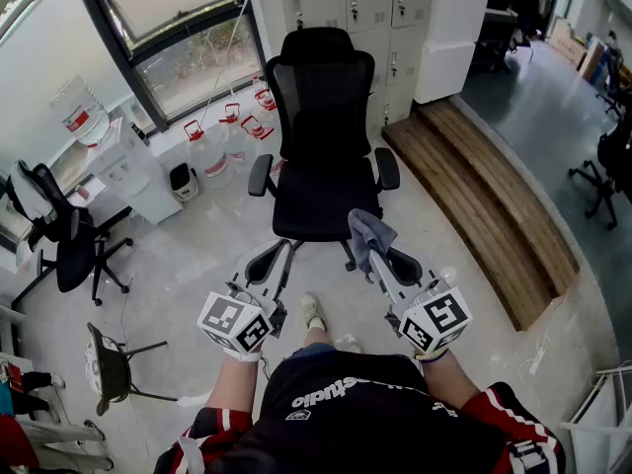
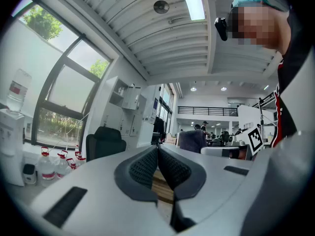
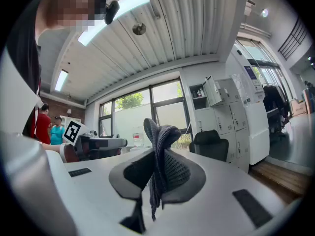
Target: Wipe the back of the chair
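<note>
"Which way does the chair face?"

"The black office chair stands on the pale grey floor straight ahead, seat toward the person. Its tall mesh back rises upright on the far side, headrest on top, nearest the window."

"And the cloth?"

"A soft grey-blue cloth is bunched and pinched between the ribbed fingers of the right gripper. It shows over the seat's front edge, well short of the back."

"The left gripper?"

"The left gripper has its dark fingers pressed together on nothing."

"The room?"

"Red-capped water bottles stand under the window, with white lockers behind and a wooden step to the right."
</note>
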A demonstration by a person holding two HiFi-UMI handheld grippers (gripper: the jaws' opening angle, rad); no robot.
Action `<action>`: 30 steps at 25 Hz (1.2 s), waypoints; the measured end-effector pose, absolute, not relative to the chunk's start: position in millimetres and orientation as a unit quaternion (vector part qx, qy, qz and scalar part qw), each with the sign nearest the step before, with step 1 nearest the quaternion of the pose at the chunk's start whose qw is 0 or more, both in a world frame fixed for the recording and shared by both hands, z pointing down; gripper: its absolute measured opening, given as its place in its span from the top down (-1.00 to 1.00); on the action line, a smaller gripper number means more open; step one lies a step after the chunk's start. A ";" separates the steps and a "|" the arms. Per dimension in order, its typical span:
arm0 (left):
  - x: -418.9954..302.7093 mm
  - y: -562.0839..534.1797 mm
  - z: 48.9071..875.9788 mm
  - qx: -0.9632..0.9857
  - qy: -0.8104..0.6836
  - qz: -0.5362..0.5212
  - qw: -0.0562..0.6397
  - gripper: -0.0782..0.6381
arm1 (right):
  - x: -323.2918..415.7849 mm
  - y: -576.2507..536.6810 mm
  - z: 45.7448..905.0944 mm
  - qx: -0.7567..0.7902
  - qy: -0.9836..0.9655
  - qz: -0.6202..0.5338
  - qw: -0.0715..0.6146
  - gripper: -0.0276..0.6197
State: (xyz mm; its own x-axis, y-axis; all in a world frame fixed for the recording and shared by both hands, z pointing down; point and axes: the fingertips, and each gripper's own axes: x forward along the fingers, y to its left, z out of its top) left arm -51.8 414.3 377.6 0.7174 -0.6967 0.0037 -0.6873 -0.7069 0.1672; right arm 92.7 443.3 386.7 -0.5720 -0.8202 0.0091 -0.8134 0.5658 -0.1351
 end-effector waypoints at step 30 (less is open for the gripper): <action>-79.7 258.2 372.8 0.911 -0.401 -0.026 0.091 0.71 | 81.2 288.6 391.4 -0.506 0.859 -0.082 0.005 0.73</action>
State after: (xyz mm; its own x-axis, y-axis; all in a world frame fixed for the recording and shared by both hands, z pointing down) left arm -79.7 258.2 372.8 0.6771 -0.7354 0.0267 -0.7260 -0.6617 0.1870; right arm 81.2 288.6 391.4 -0.4886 -0.8692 0.0754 -0.8677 0.4751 -0.1461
